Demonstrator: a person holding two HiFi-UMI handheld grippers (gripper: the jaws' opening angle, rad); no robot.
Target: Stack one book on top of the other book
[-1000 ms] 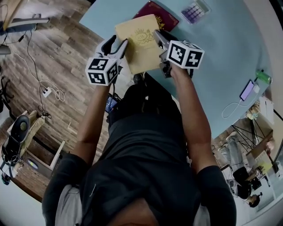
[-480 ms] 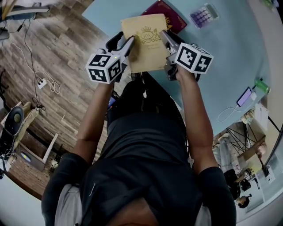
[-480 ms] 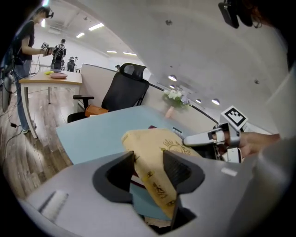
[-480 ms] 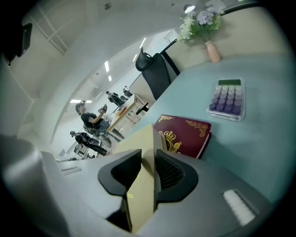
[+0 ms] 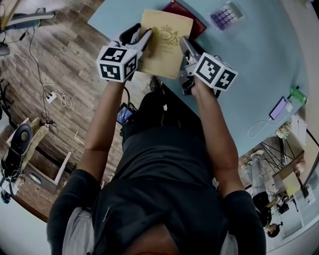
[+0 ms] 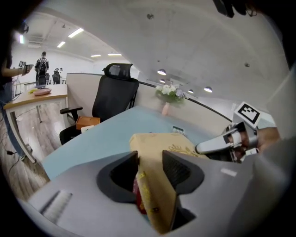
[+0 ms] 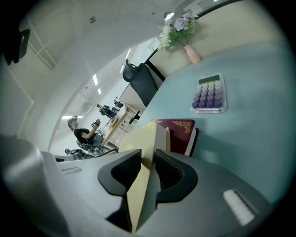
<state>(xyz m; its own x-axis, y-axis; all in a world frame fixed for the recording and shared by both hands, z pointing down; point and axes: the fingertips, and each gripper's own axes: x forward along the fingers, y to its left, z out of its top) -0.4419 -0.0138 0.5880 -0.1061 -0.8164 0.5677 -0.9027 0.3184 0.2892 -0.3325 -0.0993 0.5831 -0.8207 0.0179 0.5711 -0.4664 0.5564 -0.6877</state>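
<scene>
A tan book (image 5: 164,42) with a gold crest is held above the blue table (image 5: 249,64), partly over a dark red book (image 5: 192,20) that lies flat. My right gripper (image 5: 185,50) is shut on the tan book's right edge, and both pads press the tan book (image 7: 148,143) in the right gripper view. My left gripper (image 5: 139,37) is at the left edge. Its jaws have just been closing with the tan book (image 6: 162,152) between them. That book rests on one pad, with a gap at the other. The red book (image 7: 178,132) lies just beyond.
A purple-keyed calculator (image 5: 224,14) lies behind the books, and a vase of flowers (image 7: 185,32) stands farther back. A phone on a cable (image 5: 277,108) and a green object (image 5: 297,93) sit at the table's right. An office chair (image 6: 113,95) stands at the far side.
Both grippers have carried the tan book farther away, so it overlaps more of the red book. The left gripper has slid forward along the book's left edge.
</scene>
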